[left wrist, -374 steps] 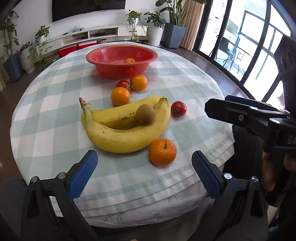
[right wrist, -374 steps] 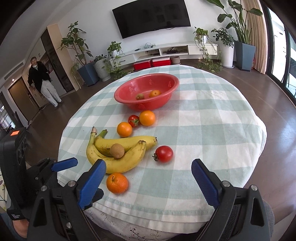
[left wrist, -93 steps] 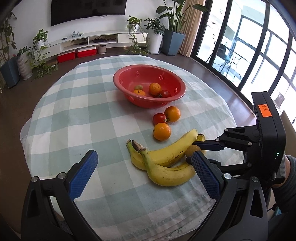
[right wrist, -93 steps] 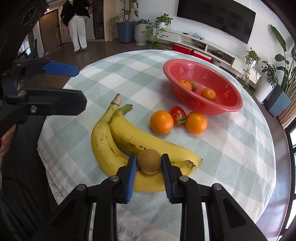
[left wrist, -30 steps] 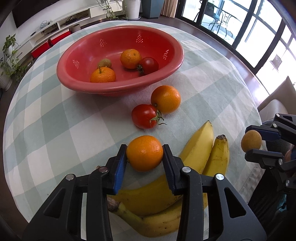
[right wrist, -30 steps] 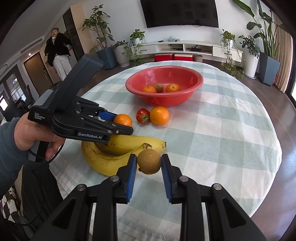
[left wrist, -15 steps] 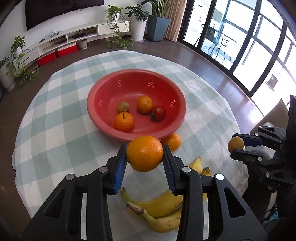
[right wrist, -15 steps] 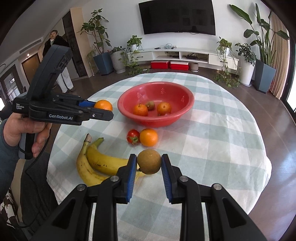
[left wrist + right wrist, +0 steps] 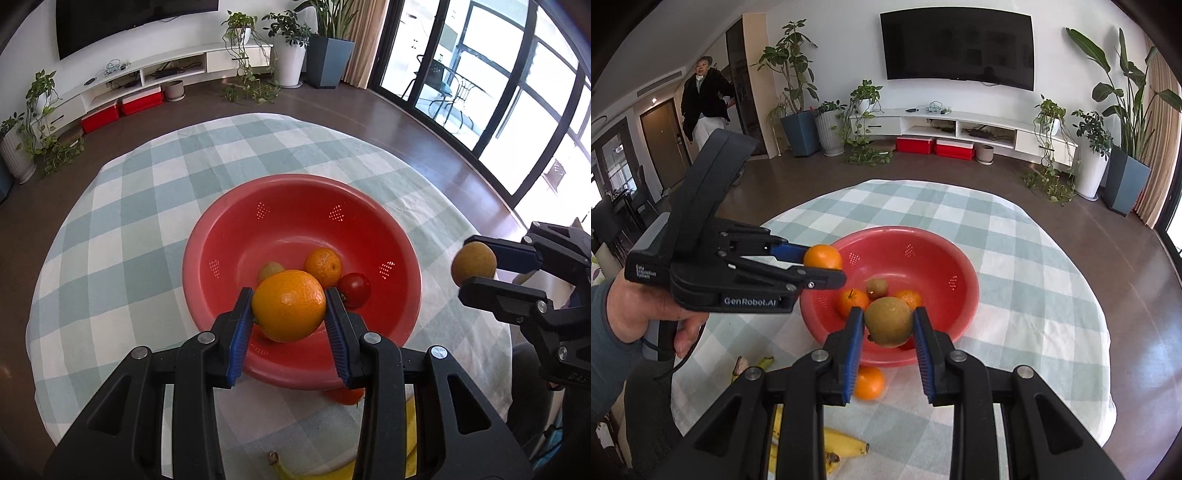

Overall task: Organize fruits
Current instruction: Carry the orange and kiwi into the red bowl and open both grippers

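Observation:
My left gripper point(image 9: 289, 308) is shut on an orange point(image 9: 289, 305) and holds it above the near rim of the red bowl point(image 9: 221, 236). It also shows in the right wrist view point(image 9: 822, 263), at the bowl's left rim. My right gripper point(image 9: 888, 326) is shut on a brown kiwi point(image 9: 888, 321) above the bowl's point(image 9: 923, 240) near side. In the left wrist view it point(image 9: 476, 271) hangs to the right of the bowl with the kiwi point(image 9: 473, 263). The bowl holds oranges point(image 9: 323, 263), a tomato point(image 9: 354, 288) and a kiwi point(image 9: 877, 287).
The round table has a green-checked cloth point(image 9: 147, 206). An orange point(image 9: 868, 384) lies on the cloth just before the bowl, and bananas point(image 9: 846, 445) lie nearer to me. A person point(image 9: 705, 99) stands far back left. A TV console and plants line the far wall.
Both grippers have moved forward with their fruit, from short of the bowl to above it. The left gripper's orange now hangs over the bowl's near edge.

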A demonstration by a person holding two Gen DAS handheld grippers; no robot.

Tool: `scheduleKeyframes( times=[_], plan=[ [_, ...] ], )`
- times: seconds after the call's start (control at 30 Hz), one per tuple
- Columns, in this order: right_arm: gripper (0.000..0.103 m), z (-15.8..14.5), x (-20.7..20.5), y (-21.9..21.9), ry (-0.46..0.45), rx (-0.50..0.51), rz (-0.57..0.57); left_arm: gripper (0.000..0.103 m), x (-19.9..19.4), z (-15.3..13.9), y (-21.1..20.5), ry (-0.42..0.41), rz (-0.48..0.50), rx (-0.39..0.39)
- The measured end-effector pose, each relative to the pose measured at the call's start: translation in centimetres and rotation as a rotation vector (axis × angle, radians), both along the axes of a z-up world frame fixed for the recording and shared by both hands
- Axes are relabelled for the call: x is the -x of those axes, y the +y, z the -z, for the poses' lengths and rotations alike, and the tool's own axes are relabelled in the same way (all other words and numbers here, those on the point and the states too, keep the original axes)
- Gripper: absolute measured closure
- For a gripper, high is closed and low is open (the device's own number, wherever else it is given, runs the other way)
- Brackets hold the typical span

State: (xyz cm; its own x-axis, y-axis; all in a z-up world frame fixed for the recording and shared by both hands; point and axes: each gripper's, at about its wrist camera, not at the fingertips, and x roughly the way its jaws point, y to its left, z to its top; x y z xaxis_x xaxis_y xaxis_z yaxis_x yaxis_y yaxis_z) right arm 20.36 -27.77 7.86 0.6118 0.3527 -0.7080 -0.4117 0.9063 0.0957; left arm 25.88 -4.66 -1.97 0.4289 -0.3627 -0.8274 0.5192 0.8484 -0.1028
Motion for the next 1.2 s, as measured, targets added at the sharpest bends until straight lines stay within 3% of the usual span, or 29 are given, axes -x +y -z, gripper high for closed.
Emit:
scheduleKeyframes(
  times=[0.43, 1.0, 1.2],
  plan=[
    [0.074, 4.4, -4.0, 2.0, 0.103, 0.091, -0.019, 0.067, -0.9, 4.1, -2.3, 0.039, 0.05, -0.06],
    [0.073, 6.7, -5.0, 2.1, 0.141, 0.155, -0.004, 0.067, -0.7, 4.7, -2.2, 0.032, 0.058, -0.066],
    [0.073, 6.8, -5.0, 2.1, 0.136, 0.156, -0.003, 0.061, -0.3, 4.7, -2.0, 0.029, 0.052, -0.058]
  ],
)
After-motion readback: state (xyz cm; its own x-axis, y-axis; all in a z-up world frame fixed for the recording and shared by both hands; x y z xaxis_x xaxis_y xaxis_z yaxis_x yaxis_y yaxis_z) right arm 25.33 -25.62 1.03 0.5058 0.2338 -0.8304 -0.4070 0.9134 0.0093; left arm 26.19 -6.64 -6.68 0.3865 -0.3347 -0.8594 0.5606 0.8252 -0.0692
